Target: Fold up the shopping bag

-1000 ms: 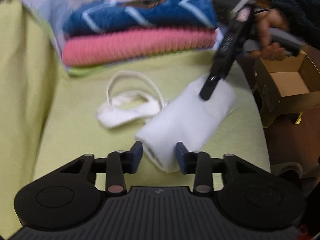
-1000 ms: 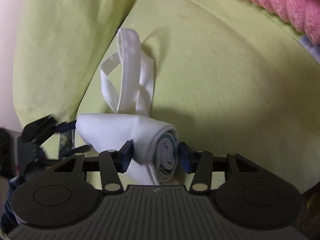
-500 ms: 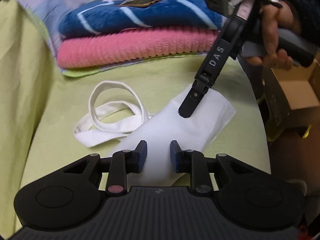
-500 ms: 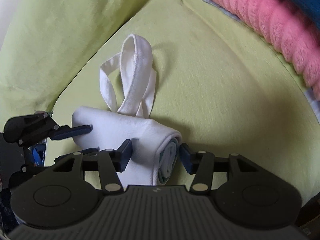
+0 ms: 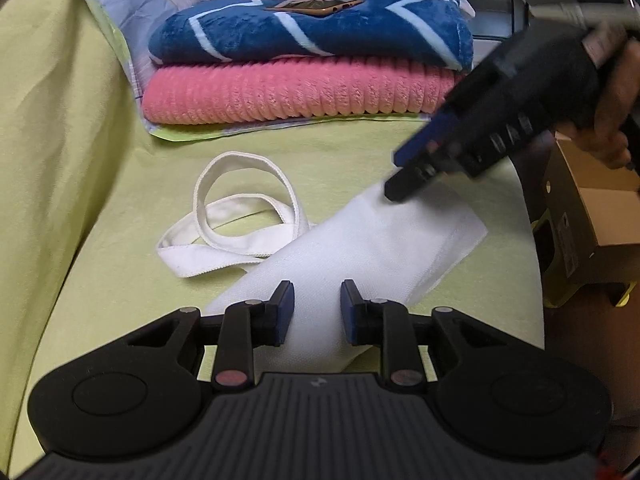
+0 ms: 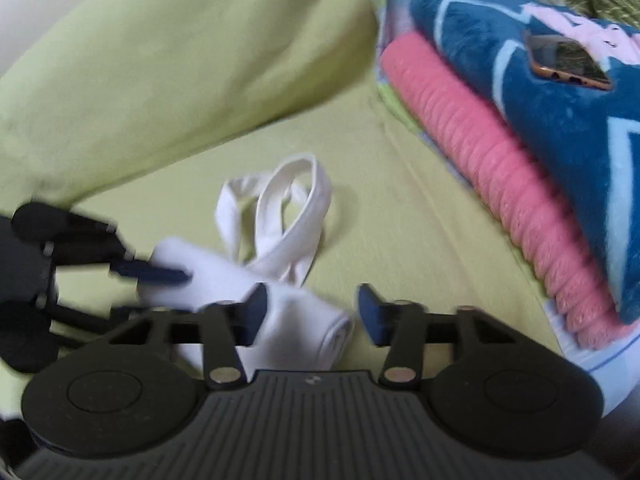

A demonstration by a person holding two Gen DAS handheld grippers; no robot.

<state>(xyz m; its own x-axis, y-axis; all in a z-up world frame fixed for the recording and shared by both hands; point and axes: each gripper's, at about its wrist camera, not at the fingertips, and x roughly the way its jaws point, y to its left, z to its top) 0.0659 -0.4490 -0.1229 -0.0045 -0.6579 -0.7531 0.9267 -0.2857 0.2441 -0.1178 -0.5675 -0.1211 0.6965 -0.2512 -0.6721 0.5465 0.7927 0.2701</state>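
Far left, the green sofa cushion rises as a backrest; nothing of yours there. Next, the bag's two white handles lie looped and loose on the seat, trailing off the roll's left side. Centre, the white shopping bag sits rolled into a soft tube on the seat, long axis running from your left gripper up and right toward the right gripper. Left fingers straddle the near end, pads not pressing as far as the view shows. From the right wrist view, the right gripper has its jaws closing, with the coiled end between them but untouched, so it is released. Judgement: light, limp fabric, prone to unrolling; take hold across the tube's thickness near either end, not by the handles. Right: pink and blue folded blankets, a phone on top, a cardboard box.
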